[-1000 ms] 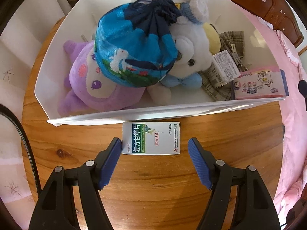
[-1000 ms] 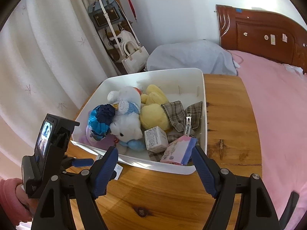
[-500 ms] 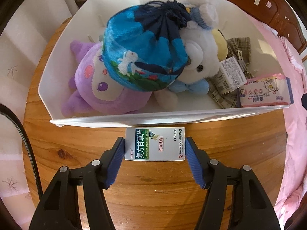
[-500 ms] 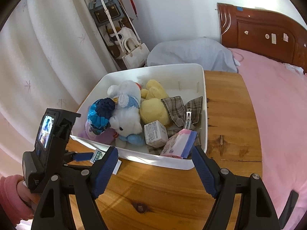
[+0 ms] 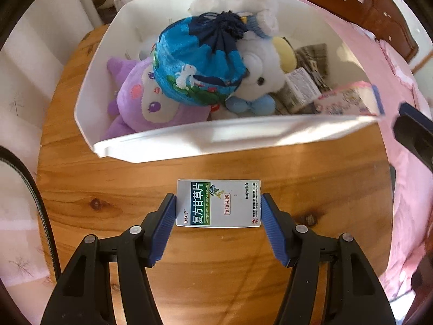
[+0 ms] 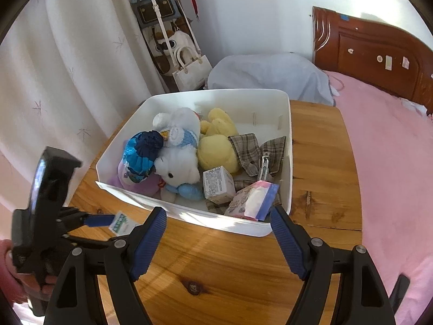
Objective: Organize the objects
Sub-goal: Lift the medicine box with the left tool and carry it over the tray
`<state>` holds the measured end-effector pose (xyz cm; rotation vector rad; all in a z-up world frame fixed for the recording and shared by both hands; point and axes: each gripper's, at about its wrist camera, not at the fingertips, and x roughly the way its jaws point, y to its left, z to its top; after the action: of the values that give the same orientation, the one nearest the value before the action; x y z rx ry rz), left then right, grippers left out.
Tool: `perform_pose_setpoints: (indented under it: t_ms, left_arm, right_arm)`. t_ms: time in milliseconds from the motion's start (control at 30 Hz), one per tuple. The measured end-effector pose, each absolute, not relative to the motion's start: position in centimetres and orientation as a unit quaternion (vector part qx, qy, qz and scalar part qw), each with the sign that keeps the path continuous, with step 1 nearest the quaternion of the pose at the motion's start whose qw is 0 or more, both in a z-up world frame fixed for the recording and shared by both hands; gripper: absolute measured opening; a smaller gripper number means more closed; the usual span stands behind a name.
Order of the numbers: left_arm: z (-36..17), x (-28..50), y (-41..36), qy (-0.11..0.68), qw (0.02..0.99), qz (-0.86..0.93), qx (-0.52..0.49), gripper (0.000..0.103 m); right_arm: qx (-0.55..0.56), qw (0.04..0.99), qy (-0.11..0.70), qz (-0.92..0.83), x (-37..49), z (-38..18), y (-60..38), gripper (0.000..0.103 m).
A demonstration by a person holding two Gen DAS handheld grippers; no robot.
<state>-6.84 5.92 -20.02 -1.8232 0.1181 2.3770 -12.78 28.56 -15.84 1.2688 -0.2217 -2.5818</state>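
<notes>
My left gripper (image 5: 218, 205) is shut on a white and green medicine box (image 5: 218, 203), gripping its two short ends, and holds it above the wooden table (image 5: 135, 184) just in front of the white bin (image 5: 216, 138). The box and left gripper also show in the right wrist view (image 6: 120, 221). My right gripper (image 6: 217, 223) is open and empty, hovering over the table near the bin's front wall (image 6: 189, 214).
The bin holds a purple plush (image 5: 146, 103), a blue drawstring pouch (image 5: 197, 62), a white bear (image 5: 259, 75), a yellow plush (image 6: 216, 140), plaid cloth (image 6: 251, 149), a small carton (image 6: 217, 184) and a tissue pack (image 6: 254, 199). A pink bed (image 6: 392, 149) lies right.
My left gripper closed on the medicine box and lifted it off the table, back from the bin. The right gripper drifted slightly closer to the bin.
</notes>
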Motion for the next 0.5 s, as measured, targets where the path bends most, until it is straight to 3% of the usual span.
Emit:
perform_pose_setpoints:
  t_ms: [500]
  left_arm:
    - [-15.9,-8.4,4.4,0.037,0.136,0.823,-0.551,0.066]
  right_arm:
    - [0.475,0.114,-0.058,-0.871,-11.1,-18.9,27.8,0.081]
